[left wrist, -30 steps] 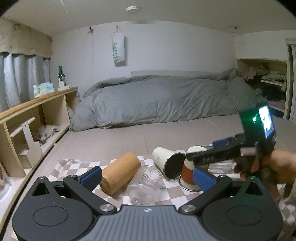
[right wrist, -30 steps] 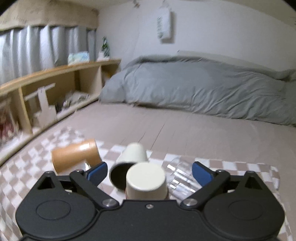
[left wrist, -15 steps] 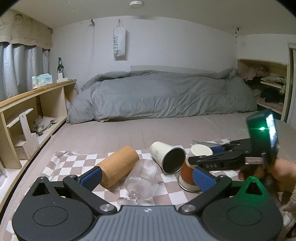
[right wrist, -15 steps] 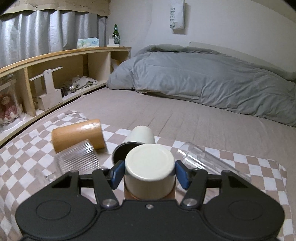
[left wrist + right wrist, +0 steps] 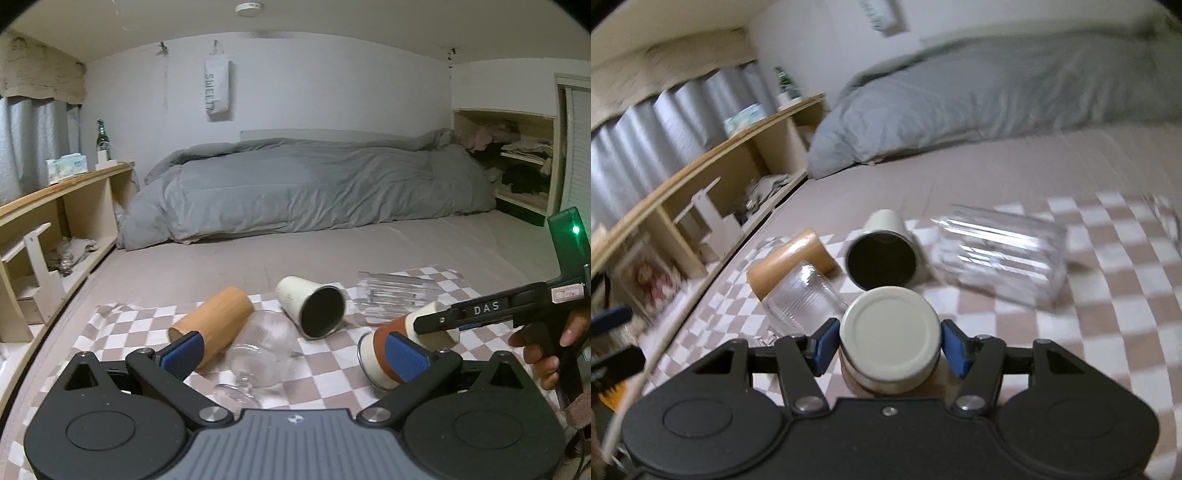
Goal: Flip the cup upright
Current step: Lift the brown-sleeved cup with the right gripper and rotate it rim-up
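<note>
Starting at the far left of the checkered cloth (image 5: 325,365), the wooden cup (image 5: 214,326) lies on its side, untouched, with the ribbed glass (image 5: 264,349) toppled just beside it on the right. My left gripper (image 5: 291,352) hangs near and low over those two, fingers spread wide and holding nothing.

Past the middle, the cream tumbler (image 5: 312,310) lies with its dark mouth toward me, and a clear ribbed tumbler (image 5: 395,297) rests on its side farther right.

At the right is the cup I'm working on (image 5: 890,341), cream with a brown band. A second ago my right gripper (image 5: 890,343) stood spread around it; half a second ago the pads closed in. Now it pinches the cup across its body, and the cup has tipped off its rim, base swung toward the right wrist camera. I judge the turn is under way but not finished.
</note>
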### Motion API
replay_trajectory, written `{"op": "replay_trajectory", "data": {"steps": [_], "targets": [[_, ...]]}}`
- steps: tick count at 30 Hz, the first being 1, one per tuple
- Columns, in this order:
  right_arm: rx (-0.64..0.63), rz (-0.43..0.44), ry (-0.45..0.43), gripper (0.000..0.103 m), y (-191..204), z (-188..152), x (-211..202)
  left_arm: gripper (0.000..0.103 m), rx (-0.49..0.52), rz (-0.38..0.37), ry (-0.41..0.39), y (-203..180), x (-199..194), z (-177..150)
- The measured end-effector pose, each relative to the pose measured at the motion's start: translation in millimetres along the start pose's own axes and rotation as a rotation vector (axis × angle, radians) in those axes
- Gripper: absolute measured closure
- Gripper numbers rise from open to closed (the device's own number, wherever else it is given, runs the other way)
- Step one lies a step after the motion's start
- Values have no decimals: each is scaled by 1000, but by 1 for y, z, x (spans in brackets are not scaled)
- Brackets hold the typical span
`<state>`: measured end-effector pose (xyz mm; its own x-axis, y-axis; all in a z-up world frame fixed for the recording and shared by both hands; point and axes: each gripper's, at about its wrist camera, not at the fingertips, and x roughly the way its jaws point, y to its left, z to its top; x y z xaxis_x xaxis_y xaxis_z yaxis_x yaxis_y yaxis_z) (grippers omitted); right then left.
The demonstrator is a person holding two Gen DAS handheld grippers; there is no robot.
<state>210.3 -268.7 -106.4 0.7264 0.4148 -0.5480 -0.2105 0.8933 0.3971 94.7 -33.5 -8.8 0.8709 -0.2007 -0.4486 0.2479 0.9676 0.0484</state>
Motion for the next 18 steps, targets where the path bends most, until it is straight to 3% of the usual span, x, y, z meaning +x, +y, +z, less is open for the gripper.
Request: {"op": "replay_trajectory", "data": {"steps": [7,18], "targets": [[70,-41,52,43,-28,-15,-24,1,20,-70,41,-22,12,-1],[175,-240,85,43,-97,-41,-49,6,42,-221,138,-67,51,-5]]}}
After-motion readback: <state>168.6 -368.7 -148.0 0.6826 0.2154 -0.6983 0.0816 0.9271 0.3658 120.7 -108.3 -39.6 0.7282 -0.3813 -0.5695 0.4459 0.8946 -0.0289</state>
